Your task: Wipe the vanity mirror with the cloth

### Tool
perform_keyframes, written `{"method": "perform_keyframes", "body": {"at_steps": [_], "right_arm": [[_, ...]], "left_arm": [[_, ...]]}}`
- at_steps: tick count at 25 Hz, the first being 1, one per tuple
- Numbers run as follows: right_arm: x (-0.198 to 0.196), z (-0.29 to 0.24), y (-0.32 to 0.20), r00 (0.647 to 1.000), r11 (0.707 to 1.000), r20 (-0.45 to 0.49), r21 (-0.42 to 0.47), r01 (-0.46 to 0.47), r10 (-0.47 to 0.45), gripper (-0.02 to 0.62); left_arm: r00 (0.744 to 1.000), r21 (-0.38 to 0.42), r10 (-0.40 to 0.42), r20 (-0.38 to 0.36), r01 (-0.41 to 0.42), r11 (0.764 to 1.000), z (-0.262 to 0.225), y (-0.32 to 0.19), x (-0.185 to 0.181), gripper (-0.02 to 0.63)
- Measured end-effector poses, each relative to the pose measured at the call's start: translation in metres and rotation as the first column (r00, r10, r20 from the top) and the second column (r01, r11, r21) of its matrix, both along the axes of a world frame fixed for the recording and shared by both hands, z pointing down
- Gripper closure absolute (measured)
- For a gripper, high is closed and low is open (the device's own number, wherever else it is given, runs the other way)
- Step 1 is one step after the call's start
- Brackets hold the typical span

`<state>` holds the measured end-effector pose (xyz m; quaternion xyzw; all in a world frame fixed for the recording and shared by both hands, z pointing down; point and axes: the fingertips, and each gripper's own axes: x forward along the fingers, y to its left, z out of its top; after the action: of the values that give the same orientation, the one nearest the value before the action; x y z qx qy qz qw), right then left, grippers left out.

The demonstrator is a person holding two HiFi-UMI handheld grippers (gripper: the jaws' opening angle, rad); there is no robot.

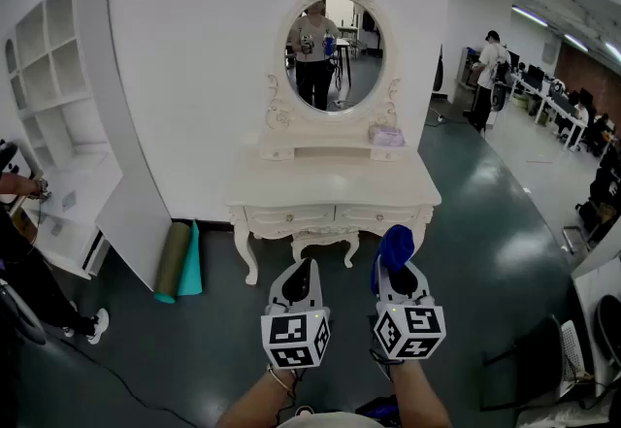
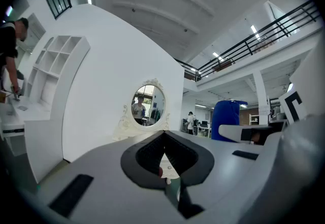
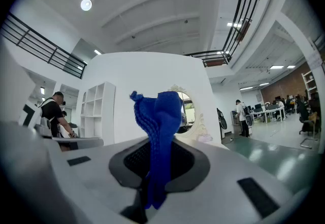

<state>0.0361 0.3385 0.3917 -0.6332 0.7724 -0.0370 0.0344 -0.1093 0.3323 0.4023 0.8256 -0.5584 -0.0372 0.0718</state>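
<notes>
An oval vanity mirror (image 1: 334,52) in an ornate cream frame stands on a cream dressing table (image 1: 291,191) against the white wall. It shows small in the left gripper view as the mirror (image 2: 148,104), and in the right gripper view the mirror (image 3: 189,107) peeks out behind the cloth. My right gripper (image 1: 397,267) is shut on a blue knitted cloth (image 1: 395,246), which sticks up between its jaws as a folded cloth (image 3: 158,131). My left gripper (image 1: 301,273) is shut and holds nothing. Both grippers hang well short of the table, over the floor.
A white shelf unit (image 1: 60,101) stands at the left, with a person (image 1: 19,251) beside it. Rolled green and olive mats (image 1: 180,261) lean by the wall. A small pale pouch (image 1: 386,135) lies on the table's right. People (image 1: 488,77) and desks fill the far right.
</notes>
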Motion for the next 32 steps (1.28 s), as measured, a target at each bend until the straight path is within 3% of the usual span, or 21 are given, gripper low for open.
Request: {"method": "perform_keyframes", "body": {"at_steps": [8, 13, 19, 25, 32], "right_arm": [[-0.013, 0.007, -0.004, 1.000, 1.000, -0.004, -0.012, -0.004, 0.004, 0.535], [-0.015, 0.013, -0.009, 0.998, 0.999, 0.052, -0.006, -0.037, 0.037, 0.534], [-0.006, 0.031, -0.026, 0.994, 0.996, 0.089, -0.059, -0.061, 0.067, 0.534], [0.007, 0.038, -0.068, 0.994, 0.995, 0.075, -0.076, -0.070, 0.076, 0.534], [0.021, 0.038, -0.151, 0.997, 0.995, 0.067, -0.095, -0.028, 0.034, 0.534]], "left_arm": [[1.000, -0.008, 0.007, -0.004, -0.007, 1.000, 0.007, -0.006, -0.015, 0.601], [1.000, -0.025, 0.013, 0.001, -0.013, 1.000, 0.018, -0.016, -0.029, 0.601], [1.000, -0.068, 0.015, 0.003, -0.015, 0.998, 0.036, -0.039, -0.035, 0.601], [1.000, -0.079, -0.001, 0.000, 0.001, 0.997, 0.045, -0.080, -0.033, 0.601], [0.999, -0.078, -0.035, 0.005, 0.035, 0.996, 0.042, -0.155, -0.018, 0.601]]}}
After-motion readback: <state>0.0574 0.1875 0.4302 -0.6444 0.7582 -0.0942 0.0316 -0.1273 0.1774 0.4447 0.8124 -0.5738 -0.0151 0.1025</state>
